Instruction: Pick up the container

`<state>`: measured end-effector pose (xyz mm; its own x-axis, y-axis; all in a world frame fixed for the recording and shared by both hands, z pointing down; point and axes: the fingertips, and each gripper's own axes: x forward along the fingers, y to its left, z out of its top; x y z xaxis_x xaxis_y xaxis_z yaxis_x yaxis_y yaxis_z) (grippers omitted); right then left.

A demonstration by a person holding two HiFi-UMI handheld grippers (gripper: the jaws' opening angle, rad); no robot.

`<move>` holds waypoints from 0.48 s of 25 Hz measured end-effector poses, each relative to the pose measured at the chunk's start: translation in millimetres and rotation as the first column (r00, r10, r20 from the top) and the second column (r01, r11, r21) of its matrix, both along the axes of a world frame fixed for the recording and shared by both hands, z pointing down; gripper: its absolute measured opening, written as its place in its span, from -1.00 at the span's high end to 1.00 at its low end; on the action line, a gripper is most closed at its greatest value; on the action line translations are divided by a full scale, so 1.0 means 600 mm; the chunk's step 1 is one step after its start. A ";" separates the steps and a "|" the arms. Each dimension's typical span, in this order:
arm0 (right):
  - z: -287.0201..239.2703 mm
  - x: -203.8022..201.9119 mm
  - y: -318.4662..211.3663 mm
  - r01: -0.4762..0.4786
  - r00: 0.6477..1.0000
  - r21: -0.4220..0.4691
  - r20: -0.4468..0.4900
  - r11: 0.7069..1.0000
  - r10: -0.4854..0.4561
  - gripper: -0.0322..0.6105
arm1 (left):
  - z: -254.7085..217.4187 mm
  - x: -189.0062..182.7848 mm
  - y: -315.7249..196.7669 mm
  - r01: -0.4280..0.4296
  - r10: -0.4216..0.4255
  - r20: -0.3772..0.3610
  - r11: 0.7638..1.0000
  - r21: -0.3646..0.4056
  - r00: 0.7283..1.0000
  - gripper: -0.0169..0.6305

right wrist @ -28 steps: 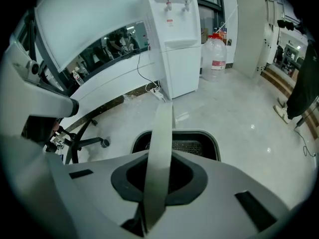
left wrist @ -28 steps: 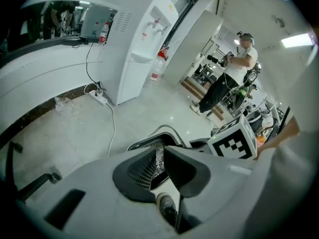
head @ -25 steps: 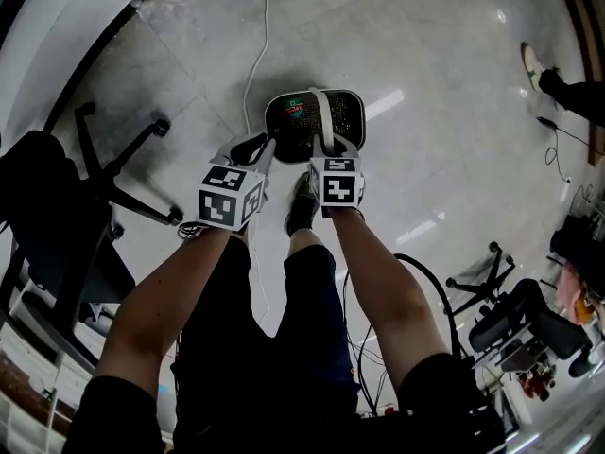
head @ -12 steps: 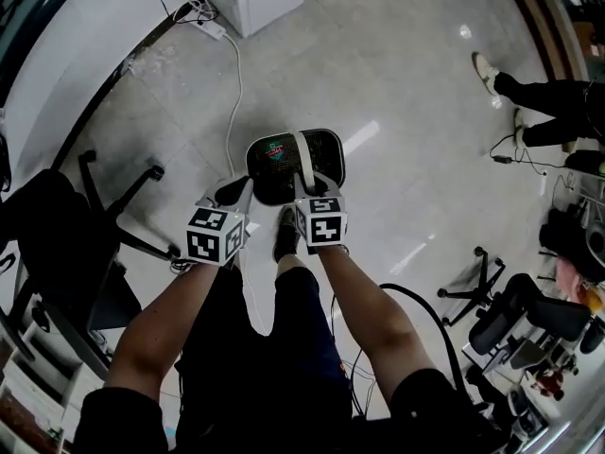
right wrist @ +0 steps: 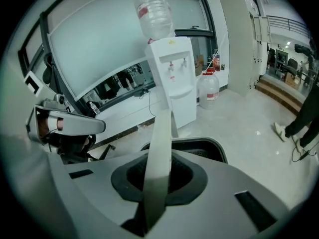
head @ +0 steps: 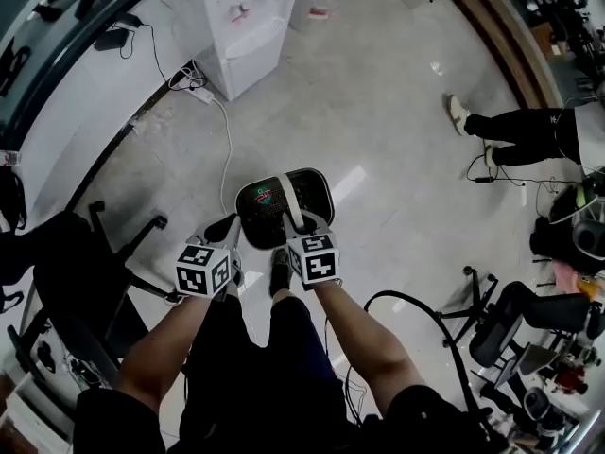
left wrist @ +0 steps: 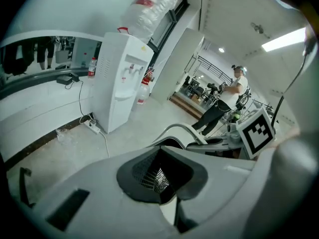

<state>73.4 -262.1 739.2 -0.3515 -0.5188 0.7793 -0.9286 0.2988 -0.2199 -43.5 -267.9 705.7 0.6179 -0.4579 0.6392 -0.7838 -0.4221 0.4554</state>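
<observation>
The container is a black mesh basket with a white strap handle, hanging above the tiled floor in front of the person's legs. My right gripper is shut on the handle, and in the right gripper view the strap runs up between the pads of that gripper, with the basket rim beyond. My left gripper sits at the basket's left rim and is shut. In the left gripper view, black mesh shows pinched at the jaws of the left gripper.
A white water dispenser stands by the wall, with a cable trailing over the floor toward me. Black office chairs stand at the left and right. Another person's legs are at the far right.
The left jaws, open beside the basket's rim a second ago, are now shut there. The head view has risen, so both grippers and the basket look smaller and more floor shows.
</observation>
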 end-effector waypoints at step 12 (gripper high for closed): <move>-0.243 0.000 0.033 0.038 0.998 0.089 0.045 0.995 -0.042 0.79 | -0.226 -0.011 0.004 0.030 -0.025 -0.042 0.991 0.133 0.999 0.91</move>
